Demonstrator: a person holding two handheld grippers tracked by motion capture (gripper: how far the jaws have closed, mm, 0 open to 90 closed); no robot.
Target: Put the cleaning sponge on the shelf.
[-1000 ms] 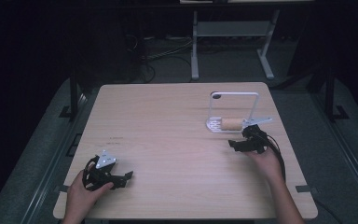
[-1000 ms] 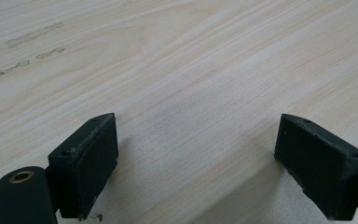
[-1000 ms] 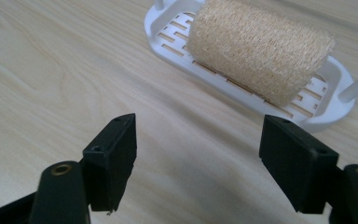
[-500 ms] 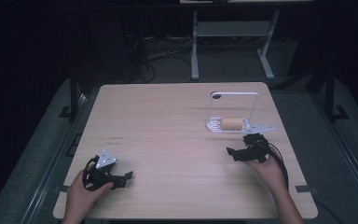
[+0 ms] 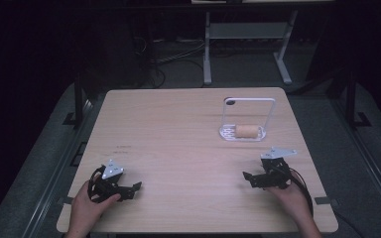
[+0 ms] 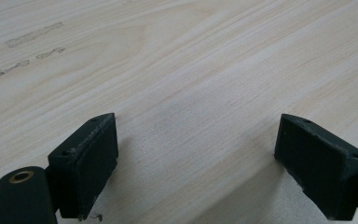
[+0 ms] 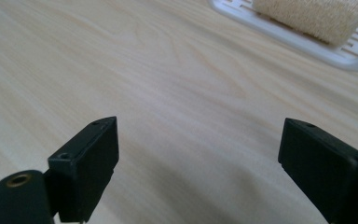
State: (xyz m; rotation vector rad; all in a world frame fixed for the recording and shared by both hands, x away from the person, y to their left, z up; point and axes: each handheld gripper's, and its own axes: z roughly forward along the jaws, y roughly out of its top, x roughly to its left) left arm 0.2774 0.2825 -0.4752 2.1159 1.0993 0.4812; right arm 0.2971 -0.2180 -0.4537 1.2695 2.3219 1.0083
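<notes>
A white wire-handled rack point(image 5: 228, 134) stands at the right back of the wooden table point(image 5: 178, 134), with a tan fibrous roll point(image 5: 248, 131) lying on its slotted base. My right gripper point(image 5: 248, 179) rests low over the table in front of the rack, apart from it. Its jaws have just been opening and stand open with nothing between them. In the right gripper view point(image 7: 198, 158) the rack point(image 7: 303, 44) and the roll point(image 7: 317, 16) lie at the upper right. My left gripper point(image 5: 133, 190) sits near the front left edge, open over bare wood point(image 6: 196, 154).
Beyond the table's far edge stand a white metal frame point(image 5: 208, 44) and cables point(image 5: 173, 59) on a dark floor. Faint pencil-like marks point(image 6: 32, 35) lie on the wood ahead of the left gripper.
The right hand has drawn back from the rack toward the table's near edge, and its jaws have spread a little wider. The left hand has stayed put.
</notes>
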